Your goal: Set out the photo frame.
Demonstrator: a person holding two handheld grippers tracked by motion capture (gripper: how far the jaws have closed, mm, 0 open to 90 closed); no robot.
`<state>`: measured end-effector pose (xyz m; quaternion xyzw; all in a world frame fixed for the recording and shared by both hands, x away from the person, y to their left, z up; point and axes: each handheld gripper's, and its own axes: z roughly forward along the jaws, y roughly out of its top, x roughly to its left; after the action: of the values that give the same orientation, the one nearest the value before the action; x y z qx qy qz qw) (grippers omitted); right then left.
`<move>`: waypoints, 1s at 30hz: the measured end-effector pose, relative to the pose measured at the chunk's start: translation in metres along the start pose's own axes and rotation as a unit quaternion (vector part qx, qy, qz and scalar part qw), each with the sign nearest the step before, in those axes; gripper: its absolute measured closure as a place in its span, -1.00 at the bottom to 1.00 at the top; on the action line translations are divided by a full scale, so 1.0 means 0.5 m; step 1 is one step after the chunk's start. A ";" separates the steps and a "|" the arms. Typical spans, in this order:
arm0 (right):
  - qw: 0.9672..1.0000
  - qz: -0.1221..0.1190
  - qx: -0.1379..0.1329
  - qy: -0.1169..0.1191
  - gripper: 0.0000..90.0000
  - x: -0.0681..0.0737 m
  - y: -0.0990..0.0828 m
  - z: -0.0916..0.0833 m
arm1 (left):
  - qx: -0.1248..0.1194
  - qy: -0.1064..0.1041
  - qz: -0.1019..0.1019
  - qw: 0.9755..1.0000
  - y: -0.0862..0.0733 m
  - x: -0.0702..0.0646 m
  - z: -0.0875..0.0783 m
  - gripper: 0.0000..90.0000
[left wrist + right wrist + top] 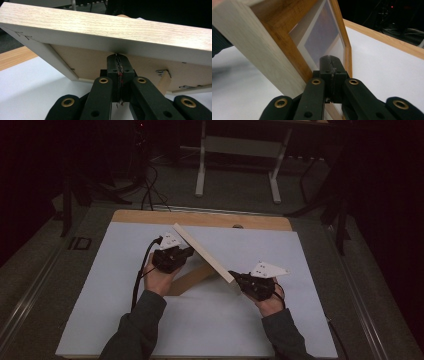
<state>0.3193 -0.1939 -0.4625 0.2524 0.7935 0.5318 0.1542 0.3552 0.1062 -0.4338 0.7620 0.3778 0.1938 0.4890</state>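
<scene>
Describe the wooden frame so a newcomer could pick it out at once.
Start at the white-topped table. Mid-table, between the left tool and right tool, a light wooden picture frame stands tilted on one edge. It alone rises off the surface.

Both forearms, in dark sleeves, come in from the bottom edge of the high view and angle toward each other. The left hand (156,281) grips the left gripper (186,252) from below and behind, its body pointing up and to the right, the grey three-cornered plate on top and a black cable looping down past the wrist. In the left gripper view its two black jaws stand pressed together, pads meeting. The right hand (270,302) holds the right gripper (233,274) pointing up and to the left, plate uppermost. In the right gripper view its jaws are likewise closed tight against each other.
</scene>
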 end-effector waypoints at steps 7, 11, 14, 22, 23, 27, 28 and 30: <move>1.000 -0.004 -0.001 0.006 0.99 0.005 0.006 -0.001 | -0.001 -0.003 -0.001 1.000 0.006 -0.001 0.001 1.00; 1.000 -0.008 -0.004 0.007 0.99 0.009 0.010 -0.004 | 0.000 -0.001 0.003 1.000 0.011 -0.004 0.003 1.00; 1.000 -0.013 -0.005 0.010 0.99 0.013 0.016 -0.006 | 0.001 -0.002 0.005 1.000 0.013 -0.007 0.006 1.00; 1.000 -0.020 -0.007 0.017 0.99 0.023 0.023 -0.005 | 0.005 -0.006 0.011 1.000 0.018 -0.015 0.013 1.00; 1.000 -0.021 -0.008 0.017 0.99 0.024 0.024 -0.004 | 0.005 -0.006 0.012 1.000 0.018 -0.015 0.014 1.00; 0.999 -0.023 -0.010 0.020 0.99 0.028 0.028 -0.003 | 0.006 -0.008 0.013 1.000 0.020 -0.017 0.017 1.00; 0.999 -0.023 -0.010 0.021 0.99 0.029 0.029 -0.003 | 0.006 -0.007 0.014 1.000 0.020 -0.018 0.017 1.00; 0.999 -0.024 -0.010 0.022 0.99 0.031 0.030 -0.001 | 0.009 -0.007 0.017 1.000 0.022 -0.019 0.019 1.00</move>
<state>0.3098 -0.1811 -0.4479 0.2195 0.7971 0.5416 0.1520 0.3595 0.0905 -0.4276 0.7740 0.3626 0.1935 0.4816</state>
